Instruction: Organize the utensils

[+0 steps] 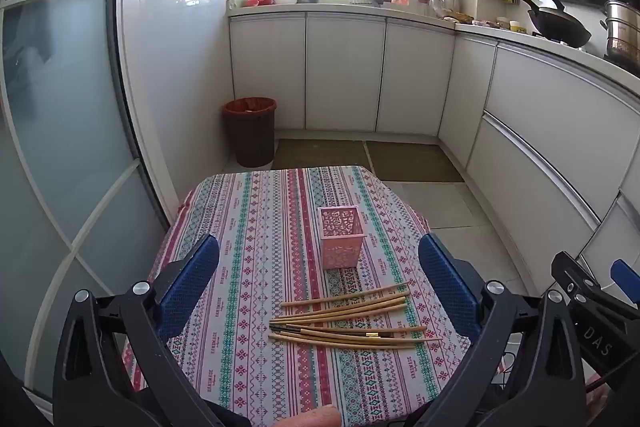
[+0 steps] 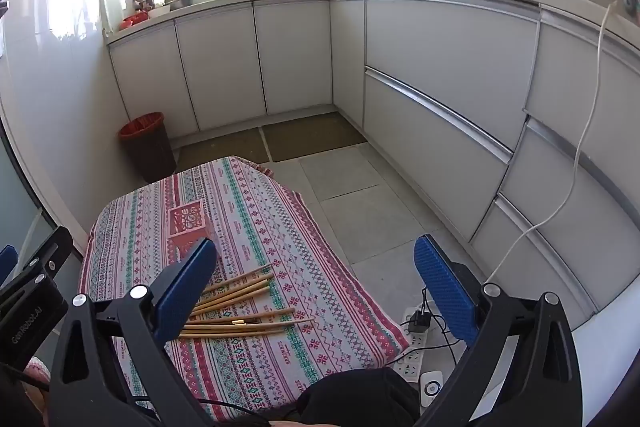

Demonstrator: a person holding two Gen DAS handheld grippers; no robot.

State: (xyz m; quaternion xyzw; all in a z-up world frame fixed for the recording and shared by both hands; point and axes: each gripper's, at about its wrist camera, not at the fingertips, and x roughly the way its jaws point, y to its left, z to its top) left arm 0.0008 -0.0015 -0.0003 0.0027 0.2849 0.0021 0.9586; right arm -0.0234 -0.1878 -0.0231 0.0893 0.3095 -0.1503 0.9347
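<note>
The chopsticks (image 1: 352, 323) lie flat in a loose bunch on the bench (image 1: 248, 211), just in front of the pink holder (image 1: 341, 238), which stands up straight with its top open so they can drop in. The left tongs (image 1: 319, 287) are spread wide and hold nothing, up above the bunch. The right tongs (image 2: 316, 291) are spread wide too, hanging over the bench's right edge. The cloth there is bare, so there looks to be room to reach in.
</note>
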